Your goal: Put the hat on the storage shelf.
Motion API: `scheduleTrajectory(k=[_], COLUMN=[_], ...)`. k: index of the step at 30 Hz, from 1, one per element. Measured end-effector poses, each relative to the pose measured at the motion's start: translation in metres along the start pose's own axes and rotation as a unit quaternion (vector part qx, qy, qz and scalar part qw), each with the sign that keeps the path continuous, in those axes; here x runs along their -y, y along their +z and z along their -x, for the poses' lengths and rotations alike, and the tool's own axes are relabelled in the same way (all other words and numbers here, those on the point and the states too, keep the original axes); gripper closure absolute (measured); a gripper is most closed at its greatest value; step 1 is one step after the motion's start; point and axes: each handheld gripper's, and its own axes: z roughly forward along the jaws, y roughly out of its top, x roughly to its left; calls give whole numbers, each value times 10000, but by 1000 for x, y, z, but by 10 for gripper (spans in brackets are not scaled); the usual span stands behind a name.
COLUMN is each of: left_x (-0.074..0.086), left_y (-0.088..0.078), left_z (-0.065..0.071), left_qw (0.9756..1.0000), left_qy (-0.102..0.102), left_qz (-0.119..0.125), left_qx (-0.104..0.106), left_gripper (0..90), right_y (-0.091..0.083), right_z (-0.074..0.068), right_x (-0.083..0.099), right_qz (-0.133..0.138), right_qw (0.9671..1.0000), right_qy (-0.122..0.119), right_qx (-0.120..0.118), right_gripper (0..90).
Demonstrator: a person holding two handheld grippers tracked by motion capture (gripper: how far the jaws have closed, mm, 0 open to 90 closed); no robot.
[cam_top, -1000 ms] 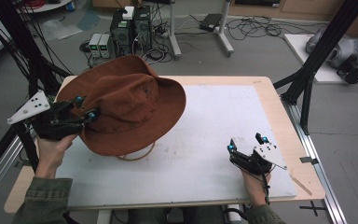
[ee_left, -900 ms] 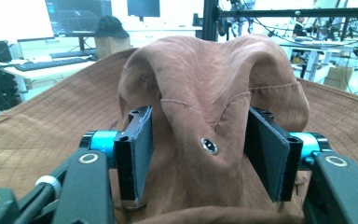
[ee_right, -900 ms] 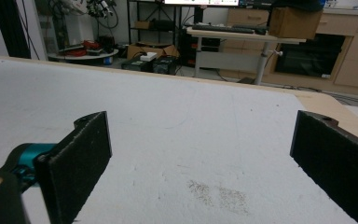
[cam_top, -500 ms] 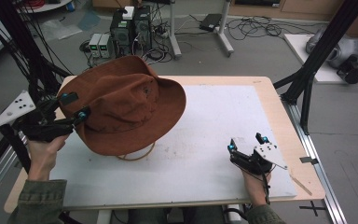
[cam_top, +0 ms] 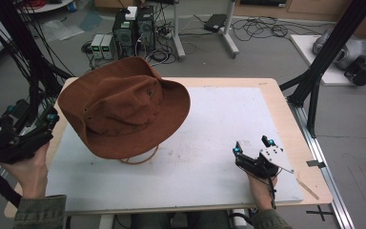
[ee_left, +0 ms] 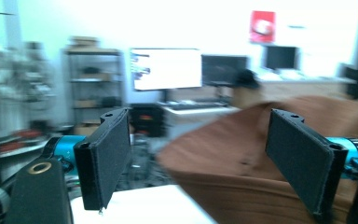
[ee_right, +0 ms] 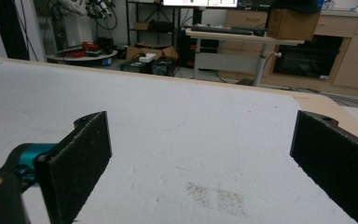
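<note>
A brown wide-brimmed hat (cam_top: 124,107) sits crown up on the left half of the white mat (cam_top: 228,124), and its cord (cam_top: 140,158) loops out under the near brim. My left gripper (cam_top: 32,113) is held past the table's left edge, apart from the brim. Its jaws have just been opening and stand wide with nothing pressed between them. In the left gripper view the hat (ee_left: 242,158) lies blurred beyond the left gripper (ee_left: 200,116). My right gripper (cam_top: 251,144) rests open near the front right of the mat. The right gripper (ee_right: 200,121) has only bare mat (ee_right: 177,116) between its jaws.
The table's wooden rim (cam_top: 290,119) borders the mat. Black frame posts (cam_top: 314,76) stand at the right and left sides. Computer boxes (cam_top: 133,26) and cables lie on the floor behind the table.
My left gripper has drawn leftward away from the hat's brim, off the table's edge, with its jaws wider. The hat stays on the mat. The right gripper has not moved.
</note>
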Motion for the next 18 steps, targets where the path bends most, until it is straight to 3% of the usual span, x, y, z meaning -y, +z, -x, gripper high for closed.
scheduleTrajectory(k=[2,5,7,9,13,15,18], left_x=[3,12,22,35,59,69,82], left_y=[-7,-15,-19,-25,-31,-31,-31], left_z=[-1,2,6,7,8,10,15], left_qw=[9990,9943,9907,9882,9874,9863,9872], left_qy=[-87,136,240,150,24,140,185], left_qz=[93,95,125,146,28,-37,-159], left_qx=[-433,-1052,-1331,-1516,-1579,-1641,-1578], left_gripper=[222,204,204,204,204,203,197], right_y=[-1,-2,-3,-4,-7,-8,-11], right_z=[-1,-2,-2,-2,-1,-1,0], right_x=[0,-1,-1,-1,-1,-1,-1], right_qz=[21,70,80,106,161,202,275], right_qw=[10000,9997,9997,9995,9992,9988,9980], right_qy=[43,-12,-27,-50,5,41,182], right_qx=[52,228,246,300,374,436,537], right_gripper=[45,45,45,45,45,45,45])
